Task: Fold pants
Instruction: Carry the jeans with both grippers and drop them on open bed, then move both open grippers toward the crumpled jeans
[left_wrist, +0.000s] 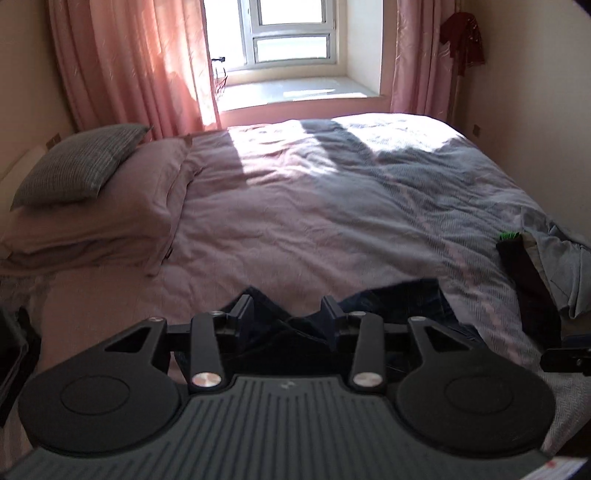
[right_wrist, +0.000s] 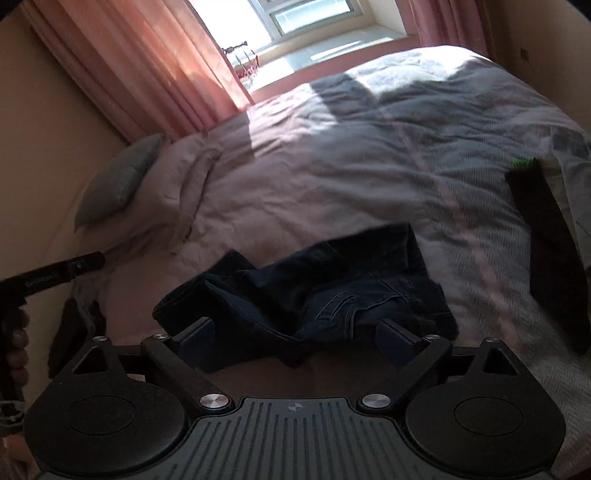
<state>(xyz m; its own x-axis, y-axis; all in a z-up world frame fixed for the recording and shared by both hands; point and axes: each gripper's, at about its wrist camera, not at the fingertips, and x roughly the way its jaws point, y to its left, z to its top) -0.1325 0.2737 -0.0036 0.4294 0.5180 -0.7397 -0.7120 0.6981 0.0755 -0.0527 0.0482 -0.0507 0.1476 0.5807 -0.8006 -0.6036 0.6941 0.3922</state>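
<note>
From where I sit, the left hand-held gripper (left_wrist: 288, 314) has its jaws parted, with dark cloth bunched in the gap; whether the pads touch it I cannot tell, because shadow swallows that whole stretch. My right hand-held gripper (right_wrist: 295, 338) stands spread wide, released, gripping nothing, its tips hovering at the near hem of the jeans (right_wrist: 325, 288).

The jeans are dark denim, lying crumpled on the near part of the bed (left_wrist: 303, 206). In the right wrist view their long axis runs roughly left to right, tipped a little toward the far right. A stitched pocket shows near the middle, but I can't make out which end is the waist. Their near edge drops behind the gripper body, cut off. In the left wrist view I only get a dark wedge of them (left_wrist: 402, 299) past the fingers.

Hard to read elsewhere: a black folded garment with a green tag (right_wrist: 546, 258) lies at the right edge, partly out of frame, beside grey cloth. At the far left of the right wrist view, a hand (right_wrist: 14, 339) grips a black handle, mostly cropped. A grey striped pillow (left_wrist: 77, 166) sits on pink pillows at the far left, and sun from the window (left_wrist: 291, 33) bleaches the far bedding.
</note>
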